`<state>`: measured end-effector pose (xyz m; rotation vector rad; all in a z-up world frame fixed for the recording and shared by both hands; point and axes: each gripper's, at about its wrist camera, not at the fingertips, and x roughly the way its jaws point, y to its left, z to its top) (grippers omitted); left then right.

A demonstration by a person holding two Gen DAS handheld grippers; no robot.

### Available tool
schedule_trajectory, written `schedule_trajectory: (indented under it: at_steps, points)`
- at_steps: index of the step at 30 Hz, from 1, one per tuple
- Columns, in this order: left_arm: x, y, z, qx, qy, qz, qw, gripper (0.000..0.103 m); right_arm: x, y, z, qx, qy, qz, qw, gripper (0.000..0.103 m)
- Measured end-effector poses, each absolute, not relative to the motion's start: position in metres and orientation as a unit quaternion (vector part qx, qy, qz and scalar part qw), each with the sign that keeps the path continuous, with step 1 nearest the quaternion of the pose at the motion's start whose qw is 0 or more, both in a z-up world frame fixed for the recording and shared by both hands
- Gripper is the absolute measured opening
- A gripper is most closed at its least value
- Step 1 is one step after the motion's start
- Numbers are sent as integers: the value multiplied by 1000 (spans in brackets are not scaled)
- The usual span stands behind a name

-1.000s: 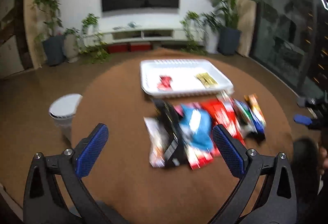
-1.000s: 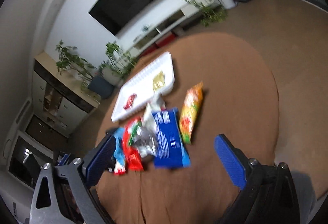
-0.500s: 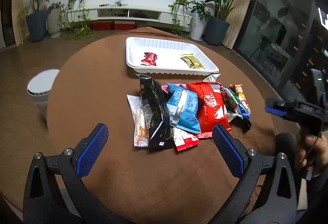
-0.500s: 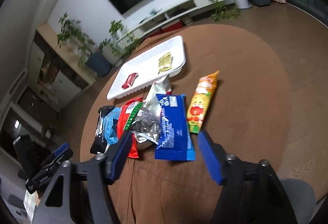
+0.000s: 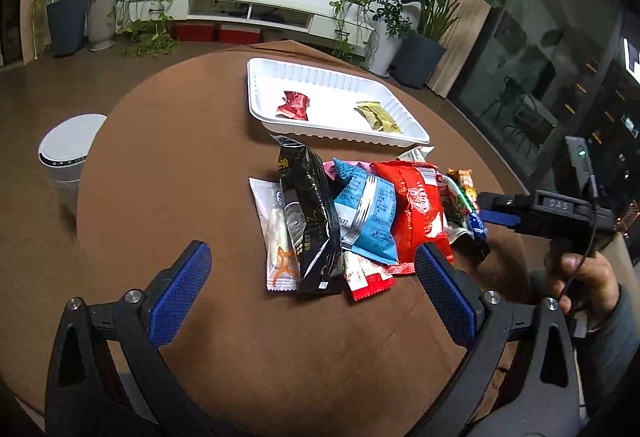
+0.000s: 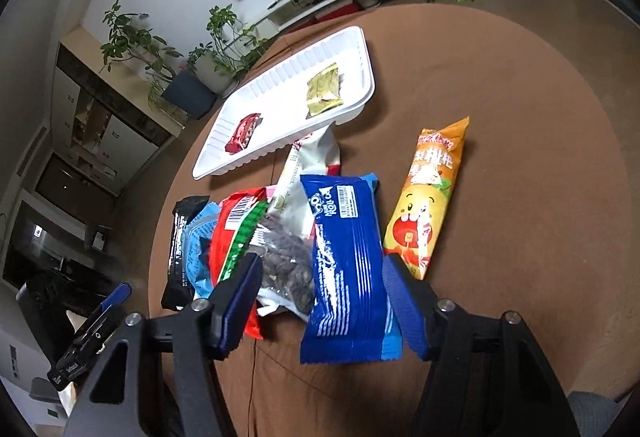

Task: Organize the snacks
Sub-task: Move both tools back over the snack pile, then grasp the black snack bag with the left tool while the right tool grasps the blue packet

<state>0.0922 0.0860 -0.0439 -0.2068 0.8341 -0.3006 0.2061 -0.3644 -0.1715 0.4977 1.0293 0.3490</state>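
A pile of snack packs lies mid-table: a white pack (image 5: 276,233), a black pack (image 5: 308,213), a light blue pack (image 5: 368,217) and a red pack (image 5: 416,213). Beyond it, the white tray (image 5: 340,135) holds a red candy (image 5: 294,105) and a green-gold packet (image 5: 378,117). My left gripper (image 5: 312,301) hangs open just short of the pile. My right gripper (image 6: 322,277) stands half open; its fingers straddle a dark blue pack (image 6: 348,269) and a seed bag (image 6: 286,265) without clearly pressing them. An orange pack (image 6: 430,197) lies to their right.
A white round bin (image 5: 68,157) stands on the floor left of the round brown table (image 5: 180,165). A person's hand (image 5: 580,277) holds the right gripper (image 5: 504,209) at the pile's right end. Plants and a low TV cabinet line the far wall.
Both grippers have come lower and closer to the pile. The right jaws have narrowed from wide open and now flank the dark blue pack and seed bag.
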Motion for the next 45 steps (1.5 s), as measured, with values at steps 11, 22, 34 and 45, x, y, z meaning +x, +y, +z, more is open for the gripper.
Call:
schedule_trajectory:
  at_steps: [11, 22, 34, 45]
  points:
    - [128, 74, -48, -73, 431, -156, 886, 85, 214, -359, -181, 204, 508, 161, 821, 52]
    - [176, 47, -62, -28, 475, -143, 868, 80, 215, -357, -185, 197, 512, 166, 819, 49]
    - [197, 45, -76, -8, 501, -149, 853, 57, 212, -358, -186, 202, 511, 165, 819, 49]
    - [219, 44, -85, -15, 534, -180, 826, 57, 213, -355, -186, 196, 515, 167, 818, 49]
